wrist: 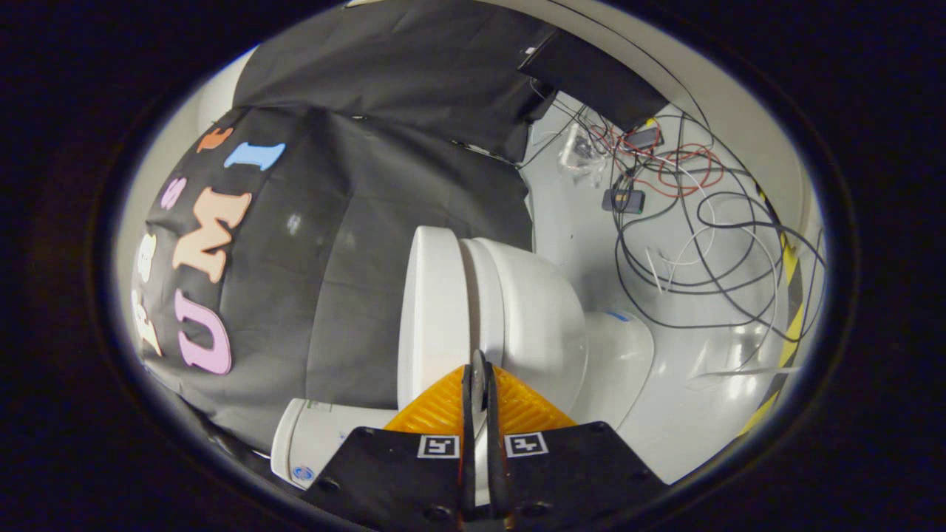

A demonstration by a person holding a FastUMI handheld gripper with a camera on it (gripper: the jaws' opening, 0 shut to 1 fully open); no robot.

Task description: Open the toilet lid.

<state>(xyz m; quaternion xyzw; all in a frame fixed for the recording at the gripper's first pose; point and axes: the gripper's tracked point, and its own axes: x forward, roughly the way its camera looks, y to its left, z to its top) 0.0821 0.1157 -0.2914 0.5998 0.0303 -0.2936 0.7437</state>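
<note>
Gripper (479,384) fingers pinch the white plastic toilet lid (432,310) edge, lid w/ gap off bowl (532,310), likely for lifting.

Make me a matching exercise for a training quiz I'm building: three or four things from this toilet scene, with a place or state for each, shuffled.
1. toilet lid
2. cables
3. gripper
4. striped tape

A. tangled on the floor beyond the bowl
B. closed against the bowl
C. edging the floor past the cables
D. jaws close together at the lid's rim

Pairs: 1-B, 2-A, 3-D, 4-C.
</note>
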